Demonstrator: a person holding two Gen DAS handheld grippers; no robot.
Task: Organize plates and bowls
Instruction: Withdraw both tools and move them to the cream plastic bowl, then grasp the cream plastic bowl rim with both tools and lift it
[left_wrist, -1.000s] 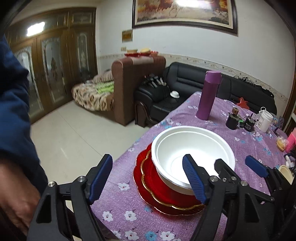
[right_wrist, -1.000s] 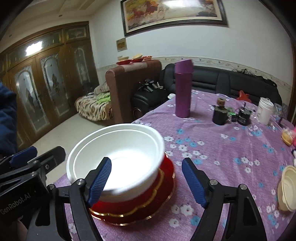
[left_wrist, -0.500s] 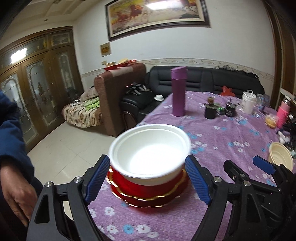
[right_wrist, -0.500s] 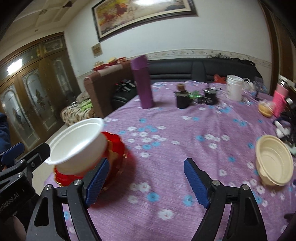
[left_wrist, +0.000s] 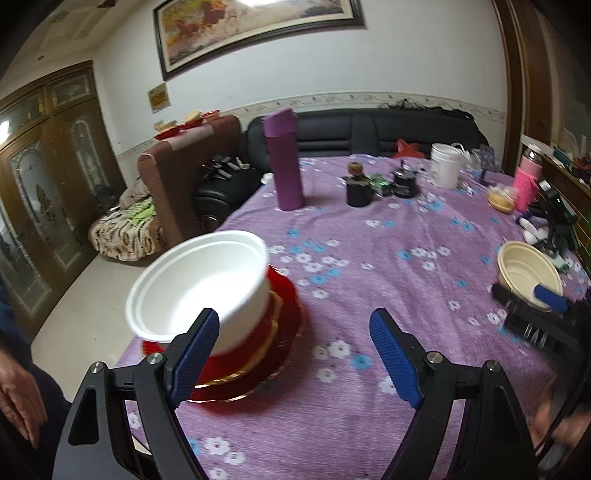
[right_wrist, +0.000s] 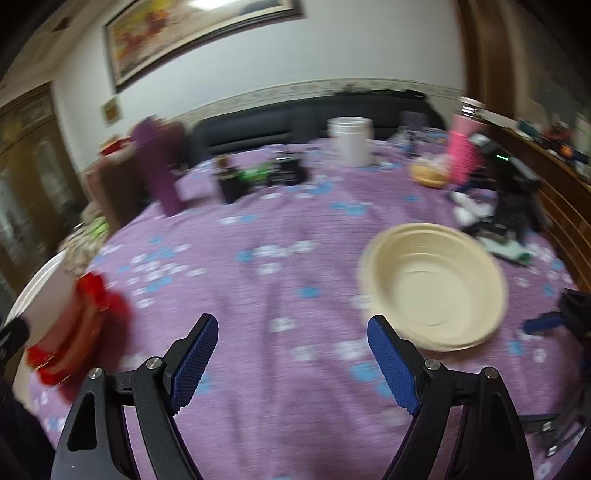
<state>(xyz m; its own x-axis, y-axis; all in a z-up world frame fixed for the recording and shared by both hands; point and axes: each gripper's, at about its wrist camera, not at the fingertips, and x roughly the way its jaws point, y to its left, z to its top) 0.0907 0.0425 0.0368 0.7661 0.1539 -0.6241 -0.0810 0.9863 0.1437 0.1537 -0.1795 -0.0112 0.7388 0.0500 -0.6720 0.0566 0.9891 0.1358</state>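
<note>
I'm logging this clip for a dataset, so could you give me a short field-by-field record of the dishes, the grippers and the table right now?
stacked: white bowl sits on red plates, near the table's left edge
loose: cream bowl alone on the purple floral tablecloth, to the right
left gripper: open, empty, beside the stack
right gripper: open, empty, its right finger nearest the cream bowl
background: purple flask, white jar
image quality: right wrist view blurred

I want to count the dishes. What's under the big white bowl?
Under the white bowl sit red plates with gold rims, stacked on the purple tablecloth. At least two edges show. The bowl covers their middles, so the exact number stays hidden.
</note>
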